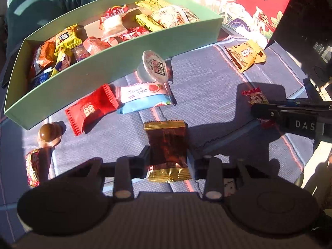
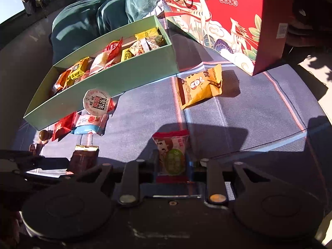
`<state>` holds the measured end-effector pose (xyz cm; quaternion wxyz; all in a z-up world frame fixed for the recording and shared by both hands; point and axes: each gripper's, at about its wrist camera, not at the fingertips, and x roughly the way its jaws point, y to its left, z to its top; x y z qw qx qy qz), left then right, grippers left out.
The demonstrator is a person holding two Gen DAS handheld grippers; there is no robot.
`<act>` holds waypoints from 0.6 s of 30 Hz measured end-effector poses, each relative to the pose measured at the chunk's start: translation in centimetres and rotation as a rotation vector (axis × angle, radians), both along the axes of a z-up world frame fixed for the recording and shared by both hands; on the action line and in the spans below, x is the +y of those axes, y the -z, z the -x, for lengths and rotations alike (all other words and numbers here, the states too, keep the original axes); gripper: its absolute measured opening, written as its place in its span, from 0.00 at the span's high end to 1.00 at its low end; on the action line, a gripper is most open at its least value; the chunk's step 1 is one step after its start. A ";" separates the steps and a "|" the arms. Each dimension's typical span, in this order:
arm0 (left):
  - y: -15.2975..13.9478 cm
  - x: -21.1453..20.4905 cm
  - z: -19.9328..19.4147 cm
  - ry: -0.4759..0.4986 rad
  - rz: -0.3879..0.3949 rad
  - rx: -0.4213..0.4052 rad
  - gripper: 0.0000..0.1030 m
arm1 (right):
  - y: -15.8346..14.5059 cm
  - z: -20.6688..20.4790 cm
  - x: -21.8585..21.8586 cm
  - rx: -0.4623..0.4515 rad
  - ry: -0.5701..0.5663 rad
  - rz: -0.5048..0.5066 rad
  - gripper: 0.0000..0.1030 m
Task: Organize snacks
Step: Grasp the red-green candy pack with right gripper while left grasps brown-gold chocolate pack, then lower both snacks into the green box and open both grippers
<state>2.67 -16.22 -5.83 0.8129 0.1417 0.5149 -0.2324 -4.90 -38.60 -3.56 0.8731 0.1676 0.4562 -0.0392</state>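
My left gripper (image 1: 168, 155) is shut on a brown and gold snack packet (image 1: 167, 145), held over the blue cloth (image 1: 207, 95). My right gripper (image 2: 172, 157) is shut on a red-edged candy packet with a cartoon face (image 2: 171, 153); that gripper also shows at the right of the left wrist view (image 1: 257, 110). A mint-green box (image 1: 116, 62), also in the right wrist view (image 2: 116, 78), holds several wrapped snacks. Loose on the cloth lie a jelly cup (image 1: 153, 66), a red packet (image 1: 91, 108), a white-blue packet (image 1: 145, 97), a yellow packet (image 2: 201, 85) and a brown chocolate (image 1: 48, 133).
A red gift bag (image 2: 232, 16) stands at the back right behind the box. A person in dark green clothes (image 2: 99, 10) sits behind the box. A small red wrapped candy (image 1: 33, 166) lies at the left near the cloth's edge.
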 end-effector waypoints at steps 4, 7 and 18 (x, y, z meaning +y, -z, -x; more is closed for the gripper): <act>0.2 0.9 -0.4 -0.027 0.031 0.013 0.65 | 0.0 0.0 0.1 0.001 0.000 0.008 0.75; 0.0 1.7 -0.7 -0.049 0.050 0.023 0.65 | 0.0 -0.1 0.2 0.004 0.000 0.021 0.75; -4.4 4.5 -3.3 -0.094 0.176 -0.022 0.65 | -3.5 -2.7 1.0 -0.040 -0.051 -0.044 0.75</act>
